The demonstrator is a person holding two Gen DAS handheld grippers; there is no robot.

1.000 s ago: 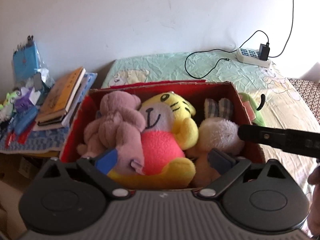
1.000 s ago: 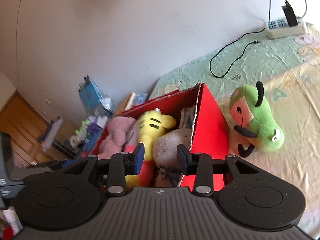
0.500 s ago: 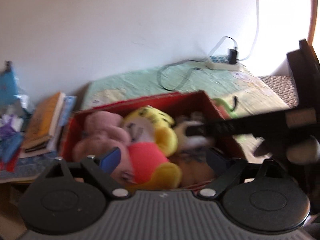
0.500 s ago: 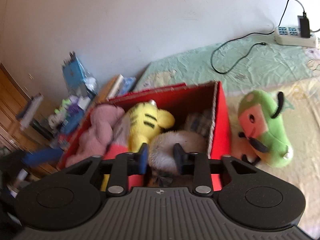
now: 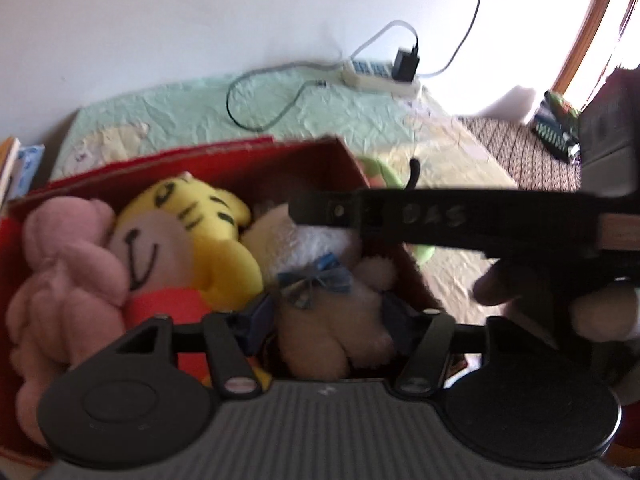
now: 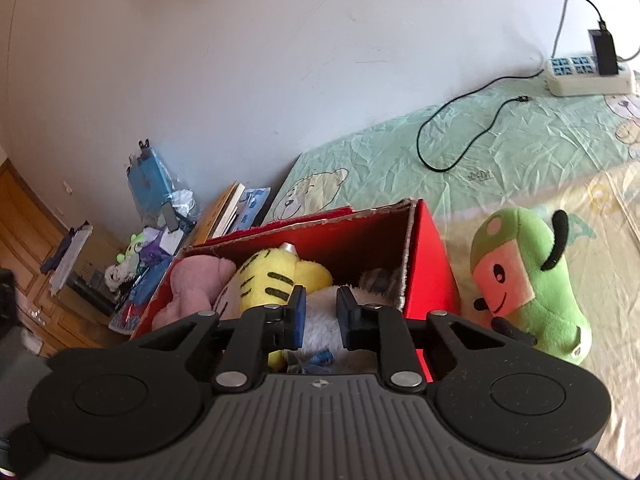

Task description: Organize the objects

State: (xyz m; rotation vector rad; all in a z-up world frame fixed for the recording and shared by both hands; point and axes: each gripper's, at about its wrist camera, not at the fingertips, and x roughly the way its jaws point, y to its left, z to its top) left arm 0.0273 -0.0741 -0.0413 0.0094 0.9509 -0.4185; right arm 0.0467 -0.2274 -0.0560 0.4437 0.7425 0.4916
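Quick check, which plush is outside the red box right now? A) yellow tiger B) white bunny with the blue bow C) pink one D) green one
D: the green plush lies on the bedsheet to the right of the red box, while the pink plush, yellow tiger and white bunny sit inside it.

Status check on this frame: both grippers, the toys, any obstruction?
Left gripper jaws closing around the white rabbit plush in the red box. Right gripper shut on its head. Green plush outside. Nothing blocking.
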